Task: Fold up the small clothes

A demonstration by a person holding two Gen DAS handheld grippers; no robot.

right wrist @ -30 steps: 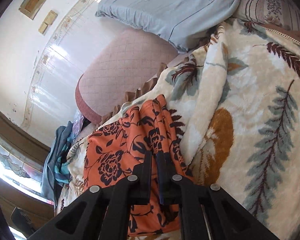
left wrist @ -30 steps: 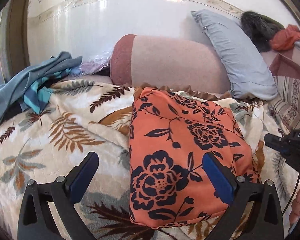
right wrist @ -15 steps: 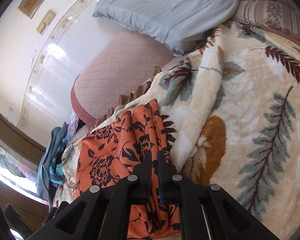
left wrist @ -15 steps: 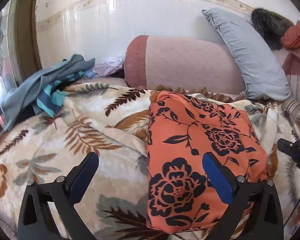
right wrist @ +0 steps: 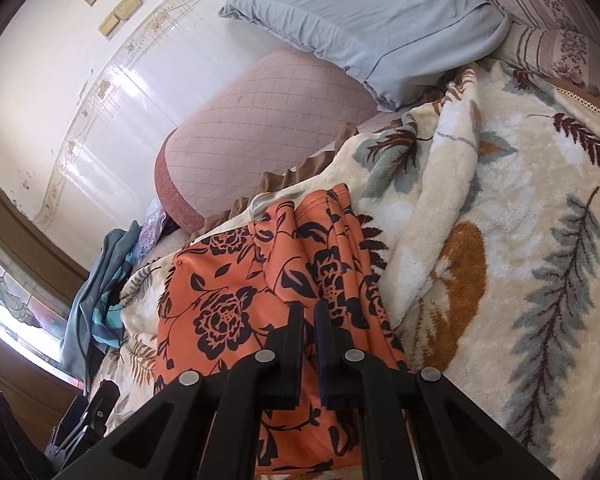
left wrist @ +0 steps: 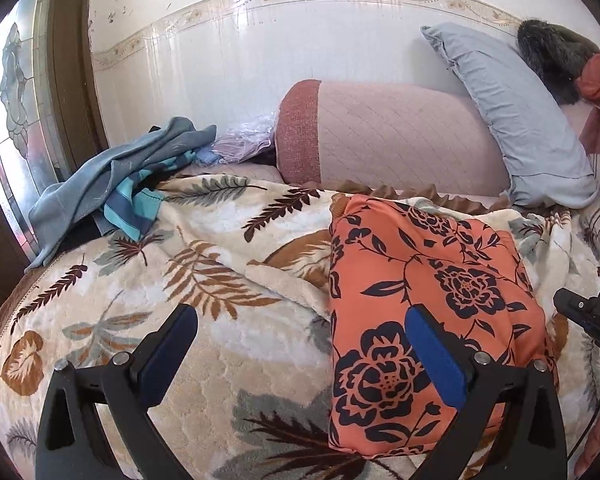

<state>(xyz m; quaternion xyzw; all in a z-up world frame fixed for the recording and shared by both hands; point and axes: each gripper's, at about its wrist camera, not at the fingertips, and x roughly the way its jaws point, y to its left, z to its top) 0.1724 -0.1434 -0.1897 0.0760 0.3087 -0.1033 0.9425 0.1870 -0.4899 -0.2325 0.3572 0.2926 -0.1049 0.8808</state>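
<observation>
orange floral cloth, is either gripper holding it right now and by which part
The left gripper is open and holds nothing. The right gripper is nearly shut over the orange floral cloth's right edge; an actual pinch cannot be told.

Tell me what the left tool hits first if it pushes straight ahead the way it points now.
Probably the leaf-print blanket: the open left tool aims at it, with the orange floral garment lying under its right finger. Depth is unclear, so that finger might graze the garment first.
</observation>
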